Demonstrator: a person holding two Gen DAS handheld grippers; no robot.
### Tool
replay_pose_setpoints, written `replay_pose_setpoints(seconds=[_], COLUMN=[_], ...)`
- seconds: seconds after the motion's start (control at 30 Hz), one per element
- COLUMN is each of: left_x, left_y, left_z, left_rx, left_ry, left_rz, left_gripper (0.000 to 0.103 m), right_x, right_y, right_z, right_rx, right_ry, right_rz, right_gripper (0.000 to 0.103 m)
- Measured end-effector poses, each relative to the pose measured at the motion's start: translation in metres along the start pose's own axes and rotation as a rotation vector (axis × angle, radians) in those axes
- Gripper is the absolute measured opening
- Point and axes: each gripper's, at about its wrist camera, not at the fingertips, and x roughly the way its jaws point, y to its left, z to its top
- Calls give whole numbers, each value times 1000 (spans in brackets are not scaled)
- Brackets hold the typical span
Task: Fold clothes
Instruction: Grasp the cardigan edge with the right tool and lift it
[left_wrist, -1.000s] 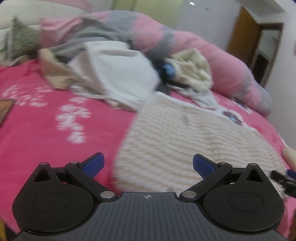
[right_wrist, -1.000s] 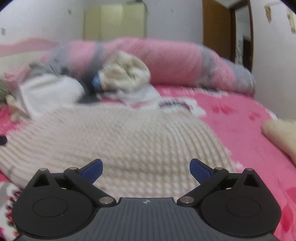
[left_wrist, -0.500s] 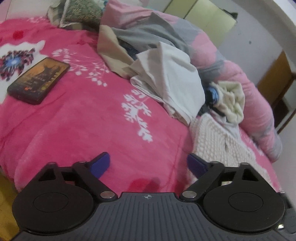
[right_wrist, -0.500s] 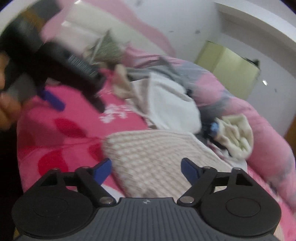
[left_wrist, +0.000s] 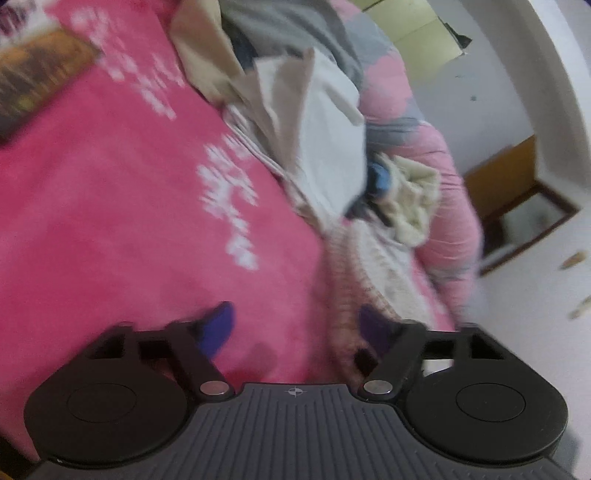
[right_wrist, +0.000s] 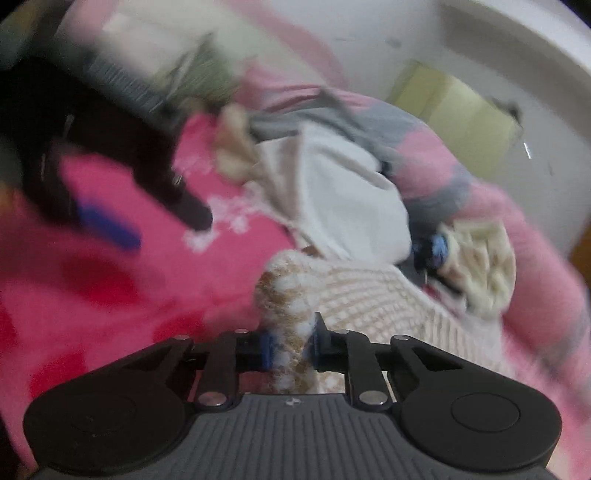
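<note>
On the pink bedspread (left_wrist: 110, 221), right gripper (right_wrist: 291, 347) jaws clamp the knit sweater (right_wrist: 369, 295); left gripper (left_wrist: 295, 325) jaws apart.

Chunky waffle-knit sweater (right_wrist: 369, 295) (cream, nubbly) on a plush pink fleece bedspread (left_wrist: 110, 206)

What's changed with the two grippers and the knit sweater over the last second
The right gripper, open a second ago, has shut on an edge of the knit sweater. The left gripper swung left off the sweater, over the pink bedspread, and stays open and empty. The clothes pile behind has not moved.
</note>
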Motion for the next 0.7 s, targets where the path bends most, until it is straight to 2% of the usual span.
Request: replay_pose_setpoints(seconds=[0.07,0.13,0.17,0.23,0.4,0.5,0.57,0.7], left_x=[14,32,44,68,115,142,150,153], left_y=[-3,-7,-9,-15,-40,-54,-60,-63], left_z=[8,16,20,24,21,19,19,17], left_rx=[-37,-76,-98,-126,-124,-122,-142,-118], left_ry=[35,92,132,204,343,424,455,461], left_rz=[-76,-155,-196,-242,-231,-238,-232,-211], left_gripper=[88,94,98,98,99,99,99,100], right_x=[-5,-10,-12,-17,-28,-29,-27,-27], right_y=[-22,-39,-46,-56,-72,-73,-67,-62], right_z=[2,2,2,2,1,-2,-4,-7], right_rx=[149,261,300,355,432,415,363,322], right_ry=[-7,-23,-32,-54,-96,-104,-106,-119], right_rz=[21,30,33,37,41,57,54,54], right_gripper=[17,17,17,17,17,17,17,17])
